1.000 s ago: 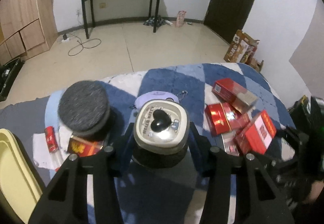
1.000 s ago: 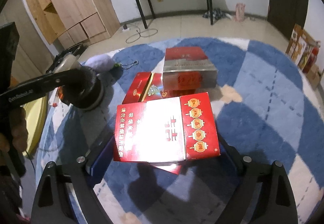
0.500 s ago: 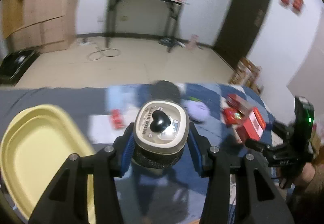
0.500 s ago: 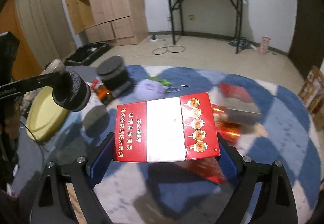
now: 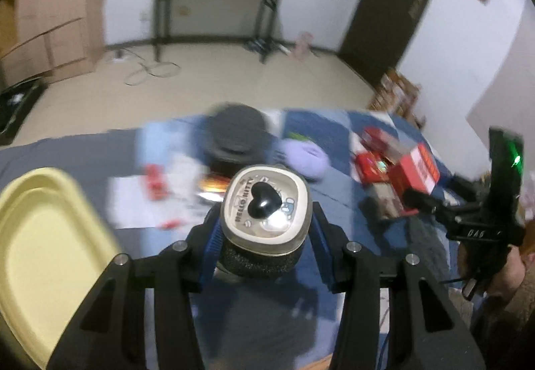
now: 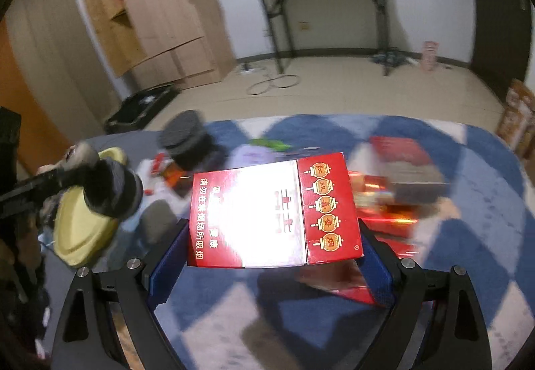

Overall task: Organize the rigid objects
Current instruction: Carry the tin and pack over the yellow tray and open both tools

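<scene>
Two claws loaded: left claw [image 5: 265,229] clamps jar [image 5: 265,206], right claw [image 6: 272,261] clamps red box [image 6: 274,214]; carrying step, next needs lowering jar into yellow tray [image 5: 43,246], lower left.

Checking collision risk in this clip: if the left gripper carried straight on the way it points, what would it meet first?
Probably the round dark grey container straight ahead, judging by the left wrist view. The left gripper already clamps the Hello Kitty jar. Blur leaves depth uncertain.

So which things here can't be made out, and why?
- Left wrist view: red boxes and table clutter, motion-blurred; print unreadable.
- Left wrist view: yellow tray, cut off by the left edge.
- Right wrist view: red carton, glare whitens its middle; it hides the rug behind.
</scene>
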Available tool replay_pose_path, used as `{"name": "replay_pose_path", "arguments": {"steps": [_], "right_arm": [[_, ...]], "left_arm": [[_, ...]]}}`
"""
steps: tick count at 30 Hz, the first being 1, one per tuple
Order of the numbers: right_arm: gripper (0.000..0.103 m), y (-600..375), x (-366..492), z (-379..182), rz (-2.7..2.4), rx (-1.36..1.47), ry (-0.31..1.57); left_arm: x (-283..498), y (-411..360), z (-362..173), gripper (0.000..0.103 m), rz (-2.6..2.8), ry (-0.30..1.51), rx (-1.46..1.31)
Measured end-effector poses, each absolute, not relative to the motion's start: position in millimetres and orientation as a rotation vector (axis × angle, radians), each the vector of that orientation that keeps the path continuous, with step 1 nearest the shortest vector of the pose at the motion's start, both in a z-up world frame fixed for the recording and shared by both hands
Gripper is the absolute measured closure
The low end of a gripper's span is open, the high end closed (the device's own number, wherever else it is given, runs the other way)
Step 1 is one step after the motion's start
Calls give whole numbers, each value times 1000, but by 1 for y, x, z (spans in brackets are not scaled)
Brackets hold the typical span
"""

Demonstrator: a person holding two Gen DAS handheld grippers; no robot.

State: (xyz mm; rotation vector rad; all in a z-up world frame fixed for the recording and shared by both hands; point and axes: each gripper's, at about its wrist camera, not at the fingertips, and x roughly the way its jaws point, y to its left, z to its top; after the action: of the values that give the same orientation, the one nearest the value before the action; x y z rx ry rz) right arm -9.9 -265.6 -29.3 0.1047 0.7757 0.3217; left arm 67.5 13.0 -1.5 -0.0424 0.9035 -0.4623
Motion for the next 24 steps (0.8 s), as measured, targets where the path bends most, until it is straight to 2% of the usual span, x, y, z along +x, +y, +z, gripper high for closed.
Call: {"name": "replay_pose_path", "arguments": {"steps": [5,8,12,24], "right_arm": [[11,-303,-16,-37,240,73,792],[11,-312,-18,-43,211,76,800],[11,-319,-25,-49,193,111,813],[11,-298,-12,-64,244,91,814]], "left_arm": [[82,-58,-28,53,-560,895,1],[92,-74,-37,53,-502,831,72],[108,-60,-39,52,-459,885,-17],[75,-27,-41,52,-468,923,-24]]}}
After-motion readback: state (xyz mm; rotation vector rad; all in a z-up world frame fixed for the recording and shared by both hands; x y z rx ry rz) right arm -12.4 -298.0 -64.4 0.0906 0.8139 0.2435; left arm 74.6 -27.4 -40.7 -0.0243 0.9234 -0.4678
